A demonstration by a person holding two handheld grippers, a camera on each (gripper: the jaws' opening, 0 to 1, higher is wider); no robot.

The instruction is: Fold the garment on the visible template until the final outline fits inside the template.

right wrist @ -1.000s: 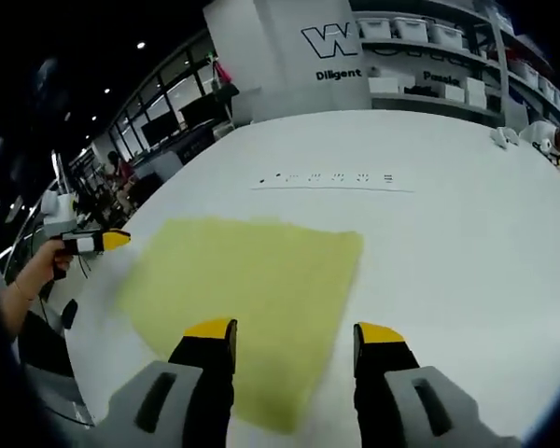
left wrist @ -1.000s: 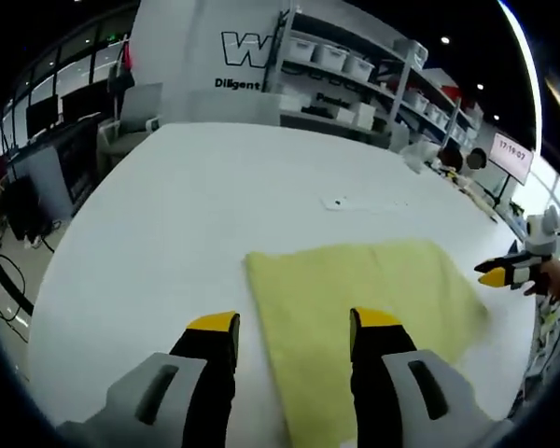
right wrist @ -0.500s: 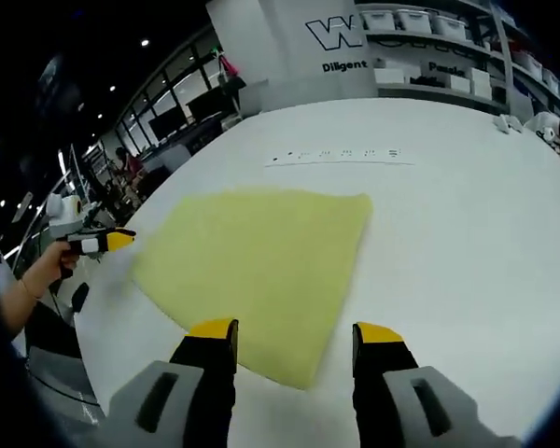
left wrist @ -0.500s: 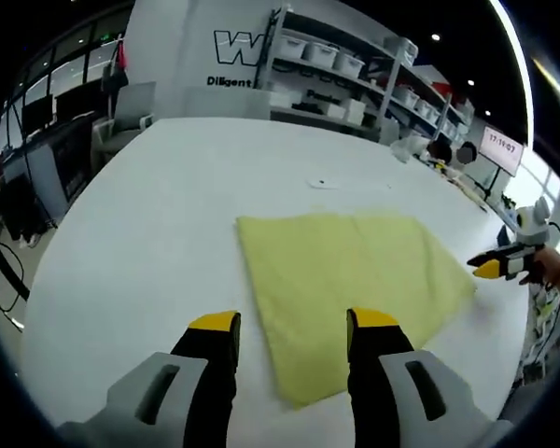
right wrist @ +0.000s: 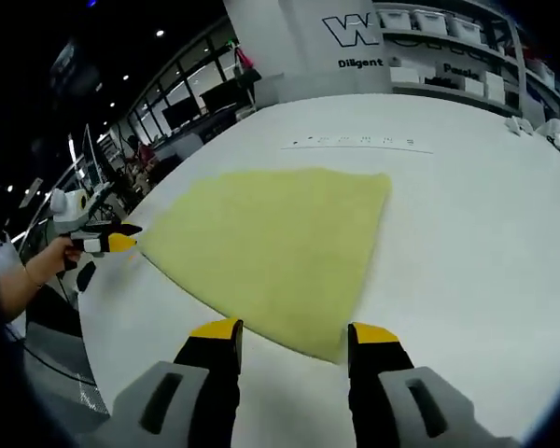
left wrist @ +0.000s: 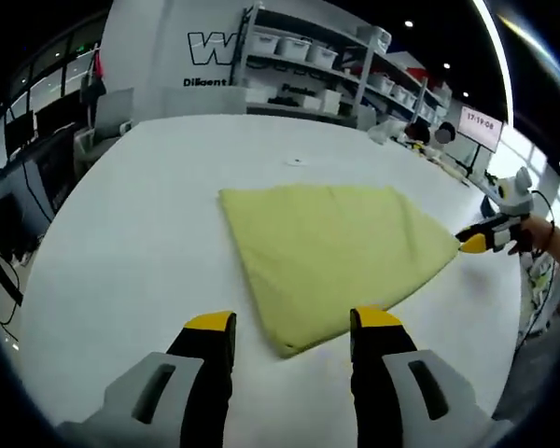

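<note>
Left gripper view: I looked from the near table edge toward the shelving [left wrist: 327, 65], cloth near ahead | Right gripper view: I faced the same wall from further right, equally near | Shared: yellow cloth [left wrist: 331, 247] [right wrist: 271, 238], white table [left wrist: 121, 224] [right wrist: 467, 233], "W" wall sign [left wrist: 205, 47] [right wrist: 345, 28]

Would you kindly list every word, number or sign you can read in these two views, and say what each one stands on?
"W", large, cut off: white wall behind the table.
"Diligent": same wall, beneath the "W", in both views.
Digits on the pink screen in the left gripper view: blurred, perhaps a time, not readable.
Labels on the shelf: too blurred.
Small dark marks along a line on the white table: too small to read.
</note>
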